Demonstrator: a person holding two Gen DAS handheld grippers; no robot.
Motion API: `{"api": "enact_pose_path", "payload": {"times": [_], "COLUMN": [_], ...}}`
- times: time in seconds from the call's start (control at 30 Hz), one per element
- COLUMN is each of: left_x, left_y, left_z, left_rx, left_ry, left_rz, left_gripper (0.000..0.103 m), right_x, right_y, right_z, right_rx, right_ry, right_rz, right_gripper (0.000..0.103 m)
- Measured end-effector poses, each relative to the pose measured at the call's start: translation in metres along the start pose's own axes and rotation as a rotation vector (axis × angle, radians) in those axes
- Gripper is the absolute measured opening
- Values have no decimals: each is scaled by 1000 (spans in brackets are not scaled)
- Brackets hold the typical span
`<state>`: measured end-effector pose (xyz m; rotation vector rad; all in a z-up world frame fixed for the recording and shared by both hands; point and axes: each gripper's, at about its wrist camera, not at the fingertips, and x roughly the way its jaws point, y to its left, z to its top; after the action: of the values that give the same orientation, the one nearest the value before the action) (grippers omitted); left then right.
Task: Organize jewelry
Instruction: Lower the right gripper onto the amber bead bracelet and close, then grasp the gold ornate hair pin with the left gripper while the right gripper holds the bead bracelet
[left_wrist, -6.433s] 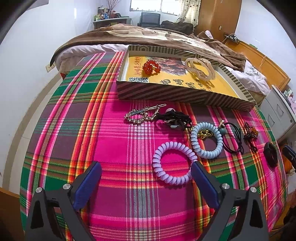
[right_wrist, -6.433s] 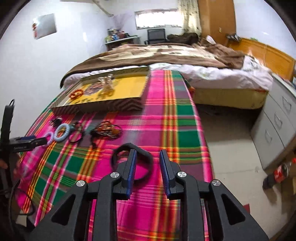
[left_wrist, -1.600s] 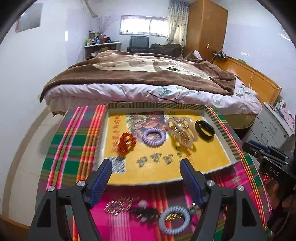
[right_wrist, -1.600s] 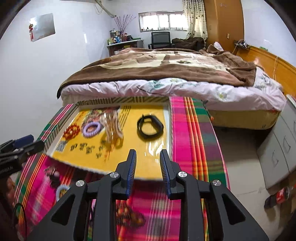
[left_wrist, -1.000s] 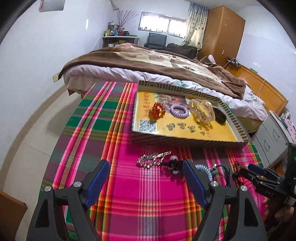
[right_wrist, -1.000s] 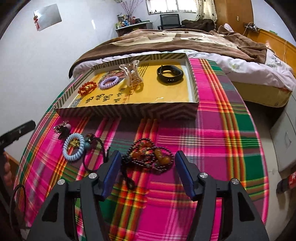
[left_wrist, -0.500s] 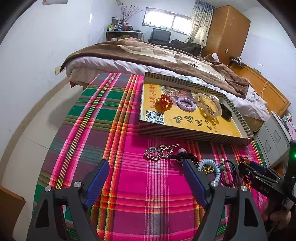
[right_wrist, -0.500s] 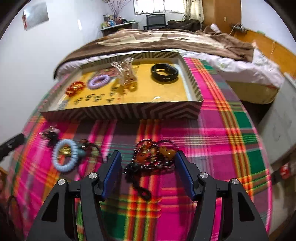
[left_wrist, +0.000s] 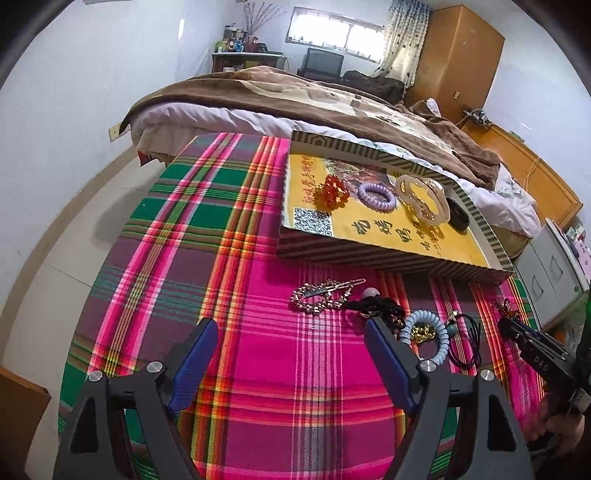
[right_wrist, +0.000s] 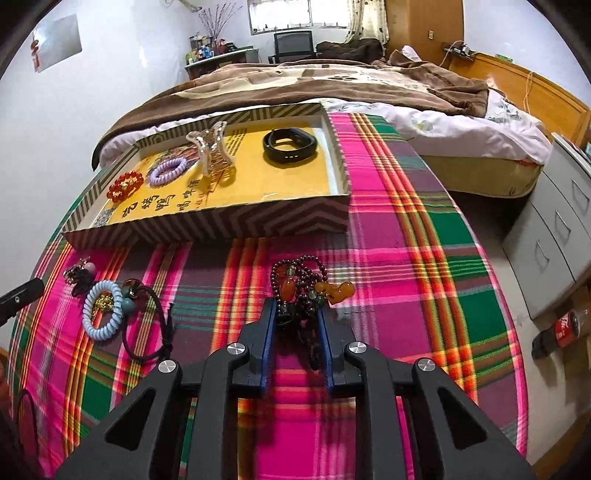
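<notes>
Loose jewelry before the striped tray (right_wrist: 236, 221)
Right gripper (right_wrist: 297, 317) has just closed, clamping the dark beaded bracelet (right_wrist: 306, 284) beside the blue coil hair tie (right_wrist: 101, 310); left gripper (left_wrist: 291, 354) gapes, empty.

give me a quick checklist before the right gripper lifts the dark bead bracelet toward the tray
1. Right gripper jaws have just been closing, dark bead bracelet between them: ok.
2. Whole bracelet gathered: not ok, loops and amber beads lie ahead of the fingertips.
3. Grip firm enough to lift: cannot tell.
4. Free spot in tray: ok, bare yellow floor near the black band.
5. Left gripper open, holding nothing, apart from the bracelet: ok.
</notes>
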<state>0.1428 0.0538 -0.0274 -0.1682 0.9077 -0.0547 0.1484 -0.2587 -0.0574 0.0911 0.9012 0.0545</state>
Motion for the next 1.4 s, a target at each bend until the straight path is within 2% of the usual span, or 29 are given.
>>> {"api": "enact_pose_path", "payload": {"times": [0.17,0.57,0.67,0.9,1.27,1.33,1.4], "left_x": [7,20,28,48,62,60,58], "left_y": [-7,-2,-1,-13,-20,-19,-21], "left_z": [-2,10,15,21,30,29,28], "left_rx": [14,35,67,179,197,199,207], "left_ry": [28,37,51,82,59,50,46], "left_rz": [-26,61,108,93,70,70,63], "left_gripper": [81,81,81,81,82,80,71], "right_x": [-12,-52,-53,-50,-43,-42,-41], "right_y": [-10,-17,-17,-20,-19,-17,-16], "right_z": [-2,1,2,4,5,5,5], "right_rx": [13,19,22,32,39,35,32], "right_ry": [-38,-166,-173,-169,-160,-158,-156], "right_rz": [22,92,97,100,99,100,100], "right_gripper": [18,18,18,18,18,18,18]}}
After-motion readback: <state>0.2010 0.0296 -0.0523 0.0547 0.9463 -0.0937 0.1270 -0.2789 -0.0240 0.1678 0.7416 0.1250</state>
